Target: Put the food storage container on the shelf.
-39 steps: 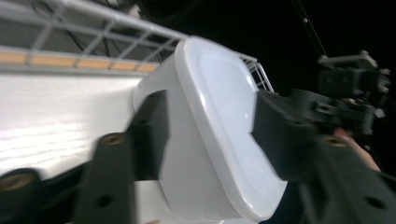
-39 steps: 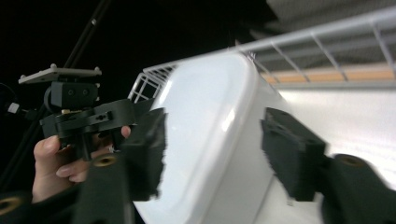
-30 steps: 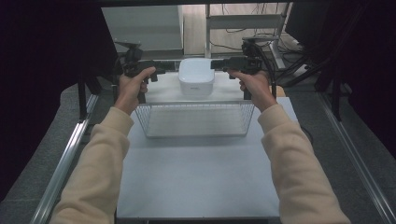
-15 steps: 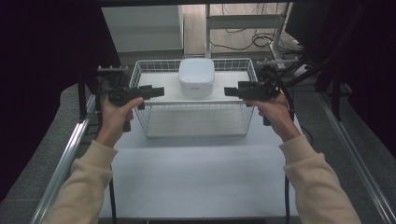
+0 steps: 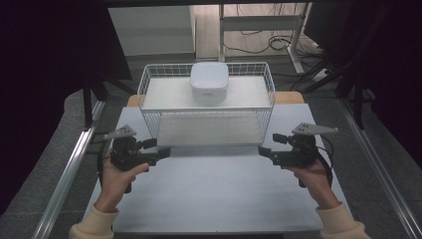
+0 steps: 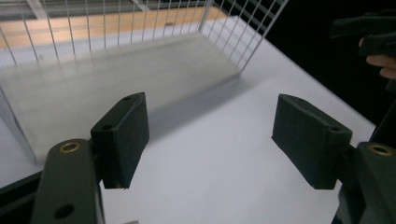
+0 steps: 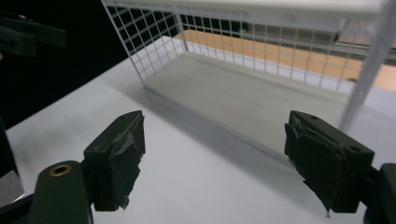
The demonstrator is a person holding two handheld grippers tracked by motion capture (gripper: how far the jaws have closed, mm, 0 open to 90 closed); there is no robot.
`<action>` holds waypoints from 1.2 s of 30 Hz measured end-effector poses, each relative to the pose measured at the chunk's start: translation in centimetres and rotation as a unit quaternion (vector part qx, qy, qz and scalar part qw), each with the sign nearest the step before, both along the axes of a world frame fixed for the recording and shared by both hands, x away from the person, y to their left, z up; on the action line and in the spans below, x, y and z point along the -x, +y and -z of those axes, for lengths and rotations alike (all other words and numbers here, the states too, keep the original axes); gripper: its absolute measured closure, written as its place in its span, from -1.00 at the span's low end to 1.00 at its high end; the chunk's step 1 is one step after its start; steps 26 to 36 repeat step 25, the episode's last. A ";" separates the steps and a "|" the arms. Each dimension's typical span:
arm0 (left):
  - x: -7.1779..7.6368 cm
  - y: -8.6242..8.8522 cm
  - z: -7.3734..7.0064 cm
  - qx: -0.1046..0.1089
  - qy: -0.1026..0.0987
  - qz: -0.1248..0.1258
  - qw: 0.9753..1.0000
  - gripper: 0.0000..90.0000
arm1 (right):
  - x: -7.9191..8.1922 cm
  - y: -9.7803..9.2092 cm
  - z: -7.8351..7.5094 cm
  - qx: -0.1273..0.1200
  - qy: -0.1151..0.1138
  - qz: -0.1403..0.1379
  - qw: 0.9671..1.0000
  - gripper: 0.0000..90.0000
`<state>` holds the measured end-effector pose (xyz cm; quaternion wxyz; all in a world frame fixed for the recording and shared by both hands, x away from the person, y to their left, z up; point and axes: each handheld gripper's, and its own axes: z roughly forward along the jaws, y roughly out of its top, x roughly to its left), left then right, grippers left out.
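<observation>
A white wire rack [image 5: 206,107] stands at the back of the white table [image 5: 214,199]. On its upper shelf rests a rounded white box [image 5: 209,81]. My left gripper [image 5: 161,151] is low over the table, just in front of the rack's left front corner, and points right. Its jaws stand wide apart in the left gripper view, with nothing between the pads [image 6: 123,137]. My right gripper [image 5: 263,151] mirrors it by the rack's right front corner and points left, open and empty, pads [image 7: 119,156] spread. The rack's lower board [image 7: 243,100] lies ahead of both [image 6: 116,79].
Metal rails [image 5: 67,174] run along both sides of the table. A wooden strip [image 5: 288,97] shows behind the rack. Farther back are table legs and cables [image 5: 278,42] on the floor. Dark curtains hang at left and right.
Both hands have drawn back from the rack's upper shelf, beside the white box, down toward the near side of the table. They now hover in front of the rack's lower corners.
</observation>
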<state>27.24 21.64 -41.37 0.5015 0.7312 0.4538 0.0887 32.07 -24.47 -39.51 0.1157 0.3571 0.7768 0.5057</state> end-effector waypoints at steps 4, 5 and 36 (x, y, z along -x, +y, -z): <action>1.1 -0.4 2.3 -0.016 0.014 0.002 1.000 -0.40 | 1.3 -1.0 2.6 0.002 0.010 0.006 1.000 -0.55; 1.2 -0.5 2.7 -0.018 0.016 0.000 1.000 -0.41 | 1.6 -1.2 3.2 0.003 0.015 0.008 1.000 -0.55; 1.5 -0.6 5.2 -0.035 0.020 -0.017 0.999 -0.42 | 2.1 -2.0 5.9 0.027 0.023 0.017 0.999 -0.55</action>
